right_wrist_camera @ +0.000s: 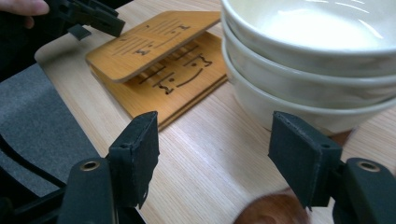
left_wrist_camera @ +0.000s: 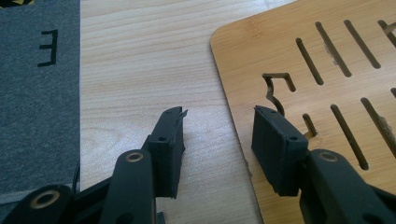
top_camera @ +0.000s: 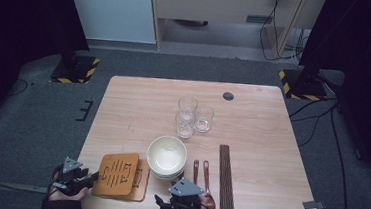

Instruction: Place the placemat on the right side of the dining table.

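The table is pale, smooth wood. The slotted mats are warm, matt bamboo. The bowls look white and shiny. The far cups are clear glass.

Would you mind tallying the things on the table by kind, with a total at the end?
Glasses: 3
Bowls, stacked: 3
Wooden trivets, stacked: 2
Spoons: 2
Bundle of chopsticks: 1, single sticks too fine to count
Total: 11
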`<state>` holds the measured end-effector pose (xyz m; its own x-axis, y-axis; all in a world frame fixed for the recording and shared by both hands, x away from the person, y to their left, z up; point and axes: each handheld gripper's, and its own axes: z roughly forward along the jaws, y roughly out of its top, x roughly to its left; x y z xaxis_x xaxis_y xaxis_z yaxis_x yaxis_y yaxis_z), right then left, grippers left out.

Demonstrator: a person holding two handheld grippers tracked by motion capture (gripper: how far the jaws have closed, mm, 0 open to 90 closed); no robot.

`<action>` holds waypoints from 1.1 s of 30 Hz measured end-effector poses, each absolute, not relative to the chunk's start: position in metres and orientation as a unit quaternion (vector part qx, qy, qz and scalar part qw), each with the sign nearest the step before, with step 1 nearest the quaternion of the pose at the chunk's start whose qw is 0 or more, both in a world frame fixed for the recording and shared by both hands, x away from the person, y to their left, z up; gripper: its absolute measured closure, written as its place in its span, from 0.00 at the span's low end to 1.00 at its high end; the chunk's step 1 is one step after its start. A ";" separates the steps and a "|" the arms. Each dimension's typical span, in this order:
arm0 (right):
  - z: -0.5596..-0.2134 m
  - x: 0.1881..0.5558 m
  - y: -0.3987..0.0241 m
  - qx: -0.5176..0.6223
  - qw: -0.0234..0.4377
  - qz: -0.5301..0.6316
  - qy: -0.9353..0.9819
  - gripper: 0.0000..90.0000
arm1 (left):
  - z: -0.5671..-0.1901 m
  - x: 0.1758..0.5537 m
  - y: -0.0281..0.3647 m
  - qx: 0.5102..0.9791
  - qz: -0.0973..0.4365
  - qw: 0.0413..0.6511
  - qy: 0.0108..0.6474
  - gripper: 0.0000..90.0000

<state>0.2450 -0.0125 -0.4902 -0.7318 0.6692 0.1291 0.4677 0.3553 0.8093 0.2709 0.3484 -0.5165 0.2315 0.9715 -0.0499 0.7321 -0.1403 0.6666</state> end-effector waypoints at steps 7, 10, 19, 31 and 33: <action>-0.494 0.243 0.002 0.338 0.097 0.458 0.816 0.38 | -0.517 0.271 0.348 0.727 0.203 0.295 0.586 0.59; -0.494 0.242 0.005 0.336 0.097 0.459 0.816 0.38 | -0.517 0.271 0.348 0.727 0.203 0.295 0.585 0.59; -0.495 0.242 0.017 0.327 0.086 0.463 0.819 0.38 | -0.516 0.271 0.348 0.728 0.203 0.295 0.585 0.59; -0.499 0.245 0.033 0.321 0.079 0.466 0.821 0.37 | -0.517 0.271 0.349 0.727 0.202 0.296 0.585 0.59; -0.499 0.247 0.037 0.319 0.077 0.466 0.822 0.37 | -0.517 0.271 0.349 0.727 0.202 0.296 0.585 0.59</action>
